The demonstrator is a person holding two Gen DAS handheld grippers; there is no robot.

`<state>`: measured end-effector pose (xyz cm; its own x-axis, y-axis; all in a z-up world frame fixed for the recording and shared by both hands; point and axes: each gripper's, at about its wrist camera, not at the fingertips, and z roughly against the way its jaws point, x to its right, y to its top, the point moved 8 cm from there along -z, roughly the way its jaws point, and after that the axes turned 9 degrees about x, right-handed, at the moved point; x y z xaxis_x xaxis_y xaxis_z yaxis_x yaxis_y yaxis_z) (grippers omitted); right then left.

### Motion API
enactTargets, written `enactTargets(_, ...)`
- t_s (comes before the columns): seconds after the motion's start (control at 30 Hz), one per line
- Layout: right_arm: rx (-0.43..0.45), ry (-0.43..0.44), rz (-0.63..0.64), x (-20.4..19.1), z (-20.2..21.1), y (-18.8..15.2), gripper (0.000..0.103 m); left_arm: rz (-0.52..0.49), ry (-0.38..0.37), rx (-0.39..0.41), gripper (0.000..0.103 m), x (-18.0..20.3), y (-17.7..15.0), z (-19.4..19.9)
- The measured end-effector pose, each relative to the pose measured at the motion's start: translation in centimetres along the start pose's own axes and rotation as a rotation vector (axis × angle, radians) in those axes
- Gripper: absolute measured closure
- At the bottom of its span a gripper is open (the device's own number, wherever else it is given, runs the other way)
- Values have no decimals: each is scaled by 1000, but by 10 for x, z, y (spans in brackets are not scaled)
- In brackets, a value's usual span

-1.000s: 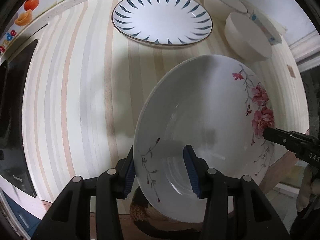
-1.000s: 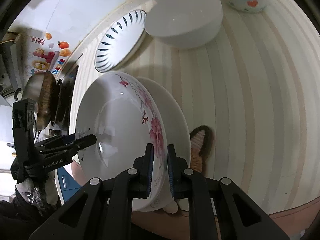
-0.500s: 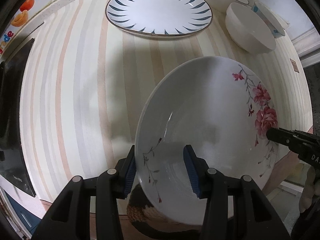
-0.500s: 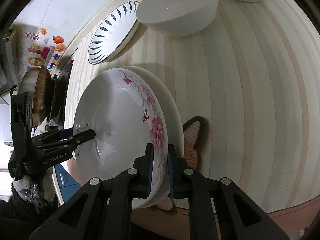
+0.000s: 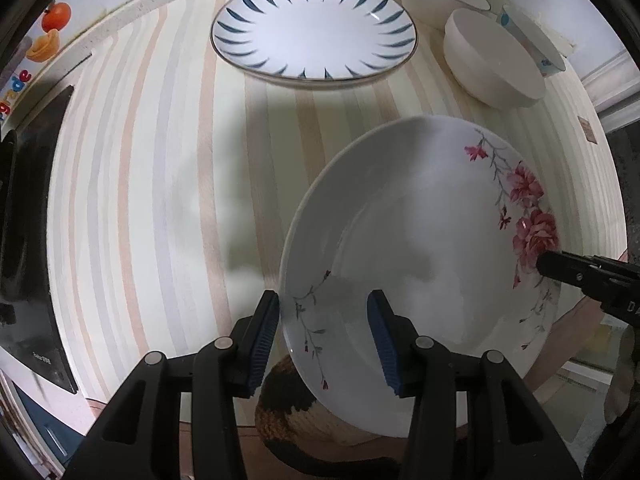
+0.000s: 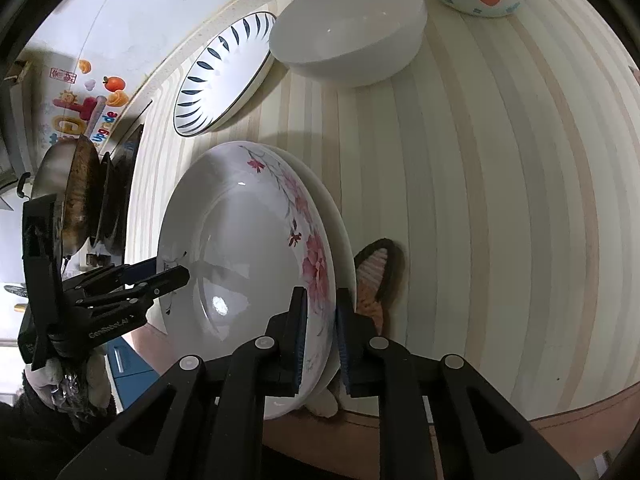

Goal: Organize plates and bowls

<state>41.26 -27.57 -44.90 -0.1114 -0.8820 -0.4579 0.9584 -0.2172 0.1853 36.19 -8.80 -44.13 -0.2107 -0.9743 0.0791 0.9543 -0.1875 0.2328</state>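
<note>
Floral plate up off the worktop, both tongs on its rim

Floral plate (image 5: 420,248) fills lower right of the left view. Right tongs (image 6: 322,334) clamp its flowered edge, angled steeply down; left tongs (image 5: 324,332), pointing straight down, straddle the opposite rim looking loose, so it could tip or slip onto the worktop (image 5: 160,184).

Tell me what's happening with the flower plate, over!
Both tongs, left and right, clamp opposite rims of the white pink-flowered plate. Plate tilted above striped counter. Blue-leaf plate ahead, path clear.
</note>
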Motion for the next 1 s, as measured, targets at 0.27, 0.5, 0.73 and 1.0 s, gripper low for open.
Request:
enactTargets(0.27, -31, -63, 65, -6, 5, -2, 86, 1, 30, 47, 59, -1, 16, 31)
enactTargets(0.5, 37, -90, 54, -11, 38, 35, 85, 49, 24, 107, 59, -17, 48, 60)
enactTargets(0.73, 66, 42, 27, -71, 31, 143, 83, 140, 2, 103, 59, -66, 123, 43)
enactTargets(1.0, -46, -89, 18, -72, -51, 229, 83, 225, -69, -13, 60, -110, 187, -10)
